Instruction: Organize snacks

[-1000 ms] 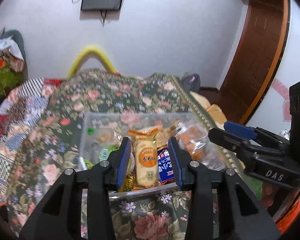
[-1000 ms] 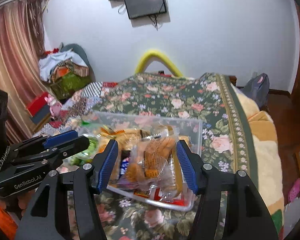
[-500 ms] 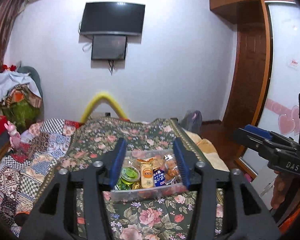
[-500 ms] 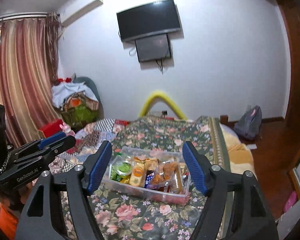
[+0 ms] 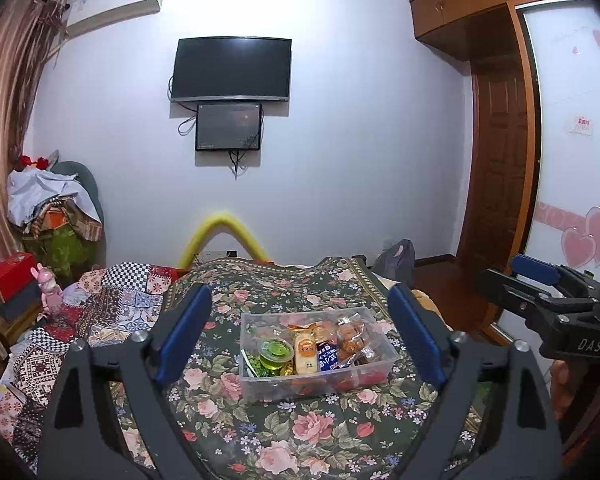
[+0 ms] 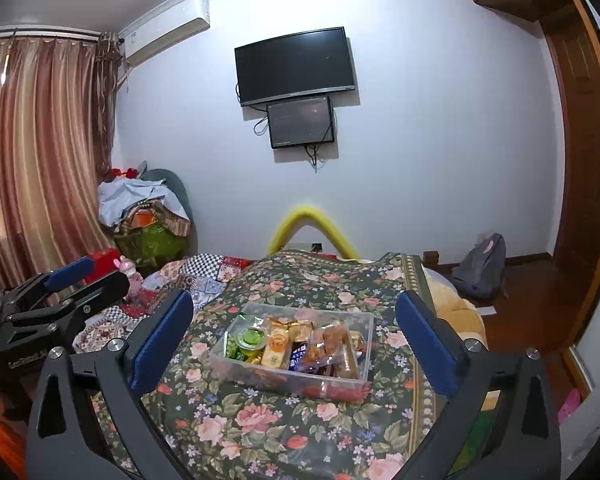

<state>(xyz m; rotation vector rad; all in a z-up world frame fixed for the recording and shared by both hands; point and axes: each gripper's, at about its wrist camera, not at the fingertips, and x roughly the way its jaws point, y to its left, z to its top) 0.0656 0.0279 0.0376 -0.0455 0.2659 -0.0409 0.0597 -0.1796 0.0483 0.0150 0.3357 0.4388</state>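
Left wrist: right gripper [image 5: 540, 280] reads "DAS"; both grippers spread wide, empty; snack box [image 5: 260, 376].

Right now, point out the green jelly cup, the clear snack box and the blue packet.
green jelly cup [image 5: 275, 350], left wrist view, lid.
clear snack box [image 5: 300, 385], left wrist view, front wall.
blue packet [image 5: 327, 357], left wrist view, printed face.

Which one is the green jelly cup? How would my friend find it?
Find the flowery bedspread and the clear plastic box of snacks sitting on it. The jelly cup is near the box's left end, beside a tall orange-and-cream cracker packet. It is the only round, see-through green tub; its neighbours are flat wrapped packets.
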